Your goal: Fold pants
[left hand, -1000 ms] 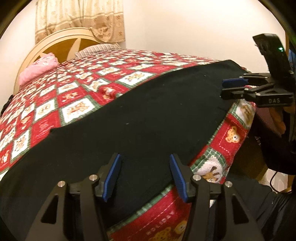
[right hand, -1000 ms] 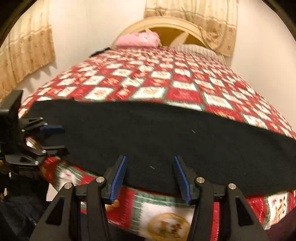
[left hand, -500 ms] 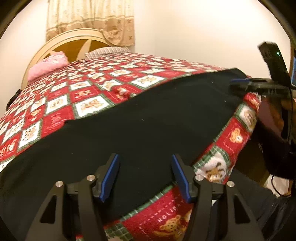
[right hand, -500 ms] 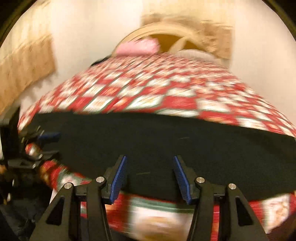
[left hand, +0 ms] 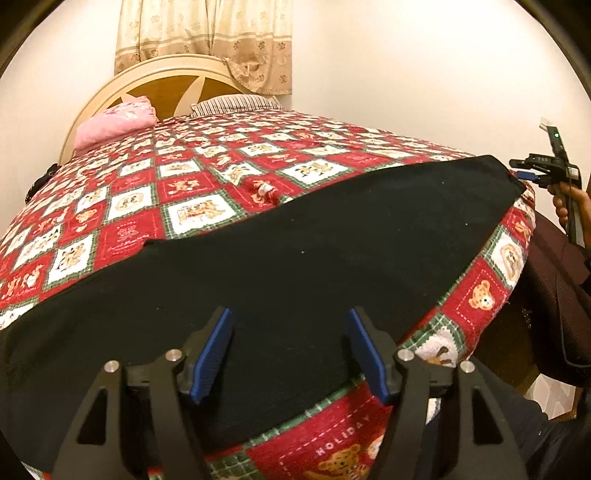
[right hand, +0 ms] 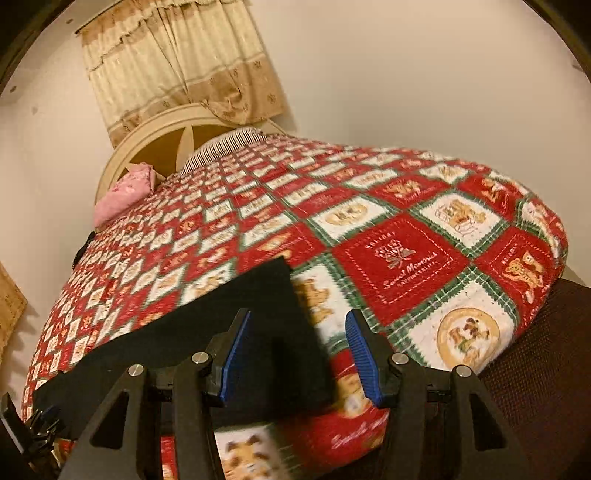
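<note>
A: What lies around the black fabric pants [left hand: 295, 258]?

B: They are spread flat in a long band across the foot end of the red, white and green teddy-bear quilt [left hand: 192, 184]. Beyond the pants, at the far end, a pink pillow [left hand: 114, 123] and a striped pillow [left hand: 236, 101] rest against the cream and wood arched headboard [left hand: 162, 81], with a beige patterned curtain [left hand: 207, 33] above it.

A: And the tongs?

B: The left gripper [left hand: 290, 350] hovers over the pants' near edge, blue pads spread apart, holding nothing. The right gripper [right hand: 297, 354] is likewise released, its gap over the pants' end corner [right hand: 280, 291].

A: What does each view add?

B: The left wrist view shows nearly the full length of the pants and, off their far end, the right gripper [left hand: 532, 175] small beside the quilt's edge. The right wrist view shows only the pants' end, blurred, plus bare quilt to its right and the left gripper [right hand: 40, 424] at the lower left.

A: Room at the edges?

B: A strip of quilt shows between the pants' near edge and the mattress edge; past the pants the quilt lies open up to the pillows.
</note>
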The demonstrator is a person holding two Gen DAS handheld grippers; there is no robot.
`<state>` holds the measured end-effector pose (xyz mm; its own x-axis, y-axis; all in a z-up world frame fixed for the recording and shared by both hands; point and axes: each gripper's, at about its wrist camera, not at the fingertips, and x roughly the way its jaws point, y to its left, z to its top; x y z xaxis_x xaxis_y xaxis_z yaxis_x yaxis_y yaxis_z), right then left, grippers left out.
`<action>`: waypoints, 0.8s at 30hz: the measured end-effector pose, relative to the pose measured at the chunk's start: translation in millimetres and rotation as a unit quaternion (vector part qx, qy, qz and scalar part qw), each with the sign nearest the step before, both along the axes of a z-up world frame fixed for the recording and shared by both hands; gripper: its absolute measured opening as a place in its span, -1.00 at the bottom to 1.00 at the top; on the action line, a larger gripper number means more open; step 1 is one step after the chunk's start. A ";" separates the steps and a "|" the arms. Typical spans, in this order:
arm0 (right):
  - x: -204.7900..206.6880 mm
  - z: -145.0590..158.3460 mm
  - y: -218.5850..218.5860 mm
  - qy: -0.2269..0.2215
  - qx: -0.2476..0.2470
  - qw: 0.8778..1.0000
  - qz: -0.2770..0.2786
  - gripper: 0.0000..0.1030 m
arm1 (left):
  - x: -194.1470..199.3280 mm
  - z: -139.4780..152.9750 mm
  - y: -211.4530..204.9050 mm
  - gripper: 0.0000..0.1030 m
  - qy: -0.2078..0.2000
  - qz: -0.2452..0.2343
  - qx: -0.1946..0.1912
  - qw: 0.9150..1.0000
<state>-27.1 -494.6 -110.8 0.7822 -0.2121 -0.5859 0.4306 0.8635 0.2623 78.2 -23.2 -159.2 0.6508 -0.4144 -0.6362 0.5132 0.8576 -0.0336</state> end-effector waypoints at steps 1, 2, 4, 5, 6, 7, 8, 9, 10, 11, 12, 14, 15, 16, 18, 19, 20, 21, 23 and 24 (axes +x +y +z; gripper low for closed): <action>3.4 -3.7 -3.5 0.002 0.007 1.000 0.006 0.05 | 0.0 0.3 -1.2 0.31 -0.002 0.001 0.002 1.000; 6.9 -6.2 -6.8 0.002 0.014 1.000 0.015 0.05 | 0.4 0.6 -1.6 0.31 -0.004 0.003 0.005 1.000; 18.0 -12.4 -9.9 0.005 0.029 0.999 0.031 0.05 | 2.0 0.3 -0.8 0.31 -0.004 0.007 0.009 1.000; 18.7 -16.2 -12.4 0.009 0.031 0.999 0.033 0.05 | 3.3 -0.2 -0.2 0.31 -0.002 0.010 0.009 1.000; 21.1 -19.0 -13.6 0.012 0.029 0.999 0.032 0.04 | 4.8 -0.9 0.6 0.31 0.000 0.012 0.009 1.000; 24.9 -20.9 -14.1 0.012 0.026 0.999 0.033 0.04 | 5.6 -1.7 1.2 0.31 0.001 0.014 0.009 1.000; 26.1 -21.8 -15.7 0.012 0.023 0.999 0.034 0.04 | 6.8 -2.8 2.1 0.31 0.003 0.016 0.010 1.000; 26.8 -22.0 -16.2 0.010 0.023 0.999 0.035 -0.02 | 7.3 -3.6 2.0 0.31 0.004 0.017 0.010 1.000; 26.8 -22.5 -16.4 0.008 0.027 0.999 0.038 -0.09 | 8.0 -4.7 2.0 0.31 0.006 0.017 0.011 1.000; 26.8 -23.3 -15.7 0.006 0.031 0.999 0.045 -0.29 | 9.1 -6.2 2.5 0.31 0.008 0.018 0.011 1.000; 28.1 -24.6 -12.4 0.007 0.033 0.998 0.059 -0.29 | 9.1 -6.9 2.2 0.31 0.009 0.019 0.011 1.000; 30.4 -25.9 -6.2 0.019 0.007 0.998 0.061 -0.29 | 9.5 -8.4 1.9 0.31 0.012 0.018 0.010 1.000; 31.3 -26.7 -6.8 0.021 0.007 0.998 0.060 -0.29 | 10.0 -9.2 2.0 0.31 0.015 0.018 0.010 1.000; 31.3 -26.8 -9.2 0.018 0.014 0.998 0.059 -0.29 | 9.7 -9.5 1.7 0.31 0.015 0.017 0.011 1.000; 31.9 -27.1 -18.6 0.010 0.025 0.998 0.056 -0.30 | 9.2 -9.4 2.3 0.31 0.015 0.016 0.011 1.000; 33.0 -28.5 -21.6 0.009 0.033 0.998 0.059 -0.30 | 9.2 -9.4 2.2 0.31 0.015 0.017 0.010 1.000; 34.7 -30.6 -23.2 0.010 0.036 0.997 0.062 -0.30 | 9.1 -9.3 2.8 0.31 0.016 0.017 0.008 1.000; 36.0 -31.9 -22.4 0.015 0.032 0.997 0.065 -0.30 | 9.3 -9.3 3.6 0.31 0.018 0.017 0.005 1.000; 36.3 -30.9 -20.4 0.017 0.027 0.997 0.073 -0.31 | 10.2 -9.6 4.7 0.31 0.020 0.019 0.000 1.000; 36.1 -30.1 -21.1 0.017 0.030 0.997 0.076 -0.46 | 10.6 -9.4 4.3 0.31 0.021 0.020 -0.001 1.000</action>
